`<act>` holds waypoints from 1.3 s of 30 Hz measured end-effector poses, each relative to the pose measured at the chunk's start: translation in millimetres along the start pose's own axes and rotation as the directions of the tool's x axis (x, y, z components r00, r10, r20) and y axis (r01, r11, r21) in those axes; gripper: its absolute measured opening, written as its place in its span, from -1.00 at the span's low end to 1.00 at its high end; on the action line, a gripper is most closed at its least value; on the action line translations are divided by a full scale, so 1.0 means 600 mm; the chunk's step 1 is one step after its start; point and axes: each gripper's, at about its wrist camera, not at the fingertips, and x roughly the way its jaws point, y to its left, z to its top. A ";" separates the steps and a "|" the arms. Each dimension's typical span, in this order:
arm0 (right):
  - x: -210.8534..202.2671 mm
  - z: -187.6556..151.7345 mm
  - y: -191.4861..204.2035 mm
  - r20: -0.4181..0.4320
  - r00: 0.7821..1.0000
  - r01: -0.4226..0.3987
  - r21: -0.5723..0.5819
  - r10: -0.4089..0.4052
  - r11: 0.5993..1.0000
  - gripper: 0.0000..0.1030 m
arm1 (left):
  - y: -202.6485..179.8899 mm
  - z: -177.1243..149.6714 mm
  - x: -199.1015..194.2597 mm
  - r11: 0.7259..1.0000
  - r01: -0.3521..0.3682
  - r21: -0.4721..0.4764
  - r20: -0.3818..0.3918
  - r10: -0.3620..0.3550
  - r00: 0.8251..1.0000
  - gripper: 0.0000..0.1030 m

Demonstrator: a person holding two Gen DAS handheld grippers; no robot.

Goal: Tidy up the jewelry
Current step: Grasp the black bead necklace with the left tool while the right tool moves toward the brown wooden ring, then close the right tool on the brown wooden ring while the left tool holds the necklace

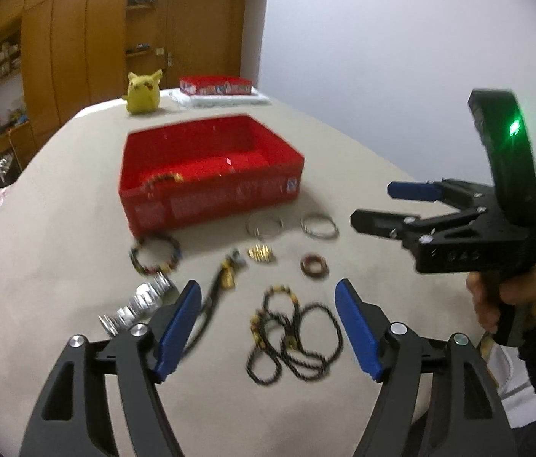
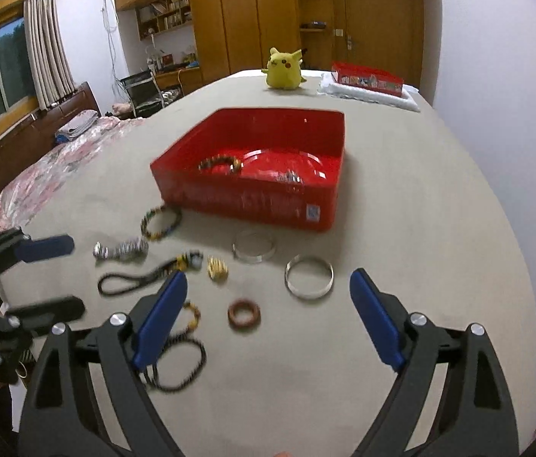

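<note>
Fingers: left gripper point(image 1: 268, 327) and right gripper point(image 2: 268, 320) both wide, empty | jewelry: loose on table point(image 2: 420, 228) near red tray point(image 2: 252, 205) | black cord necklace point(image 1: 298, 342) light, limp; pinch a strand | silver bangle point(image 2: 309, 277) stiff, slippery; grip rim

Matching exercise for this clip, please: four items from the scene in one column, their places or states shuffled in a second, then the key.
1. Beaded bracelet
2. Brown ring
3. Yellow plush
4. Left hand-held gripper

A. open, nothing between its pads
B. inside the red box
C. far end of the table, behind the box
D. on the table, in front of the box

Pairs: 1-B, 2-D, 3-C, 4-A
</note>
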 end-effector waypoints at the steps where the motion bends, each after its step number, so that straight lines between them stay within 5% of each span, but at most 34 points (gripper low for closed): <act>1: 0.001 -0.006 0.001 -0.005 1.000 0.000 0.005 0.000 1.000 0.68 | -0.003 -0.009 0.006 1.000 0.003 0.003 -0.006 -0.003 1.000 0.42; 14: 0.041 -0.059 0.009 -0.060 0.998 -0.019 0.017 0.020 1.000 0.68 | -0.039 -0.075 0.096 0.998 0.046 0.052 -0.130 -0.039 0.991 0.42; 22: 0.053 -0.063 0.004 -0.072 0.997 -0.024 0.021 0.025 0.999 0.68 | -0.053 -0.079 0.119 0.996 0.007 0.094 -0.150 0.007 0.989 0.79; 28: 0.063 -0.063 -0.006 -0.082 0.996 -0.024 0.031 0.026 0.999 0.68 | -0.061 -0.074 0.132 0.994 -0.018 0.104 -0.146 0.033 0.989 0.81; 32: 0.067 -0.062 -0.007 -0.084 0.996 -0.025 0.026 0.027 0.999 0.68 | -0.054 -0.070 0.132 0.995 -0.024 0.092 -0.127 0.036 0.991 0.44; 36: 0.070 -0.061 -0.008 -0.084 0.996 -0.028 0.026 0.030 0.999 0.68 | -0.035 -0.068 0.125 0.998 -0.001 0.069 -0.120 0.009 0.993 -0.59; 39: 0.073 -0.061 -0.004 -0.082 0.996 -0.035 0.020 0.037 0.999 0.65 | -0.015 -0.066 0.122 0.999 0.031 0.012 -0.123 -0.029 0.992 -0.74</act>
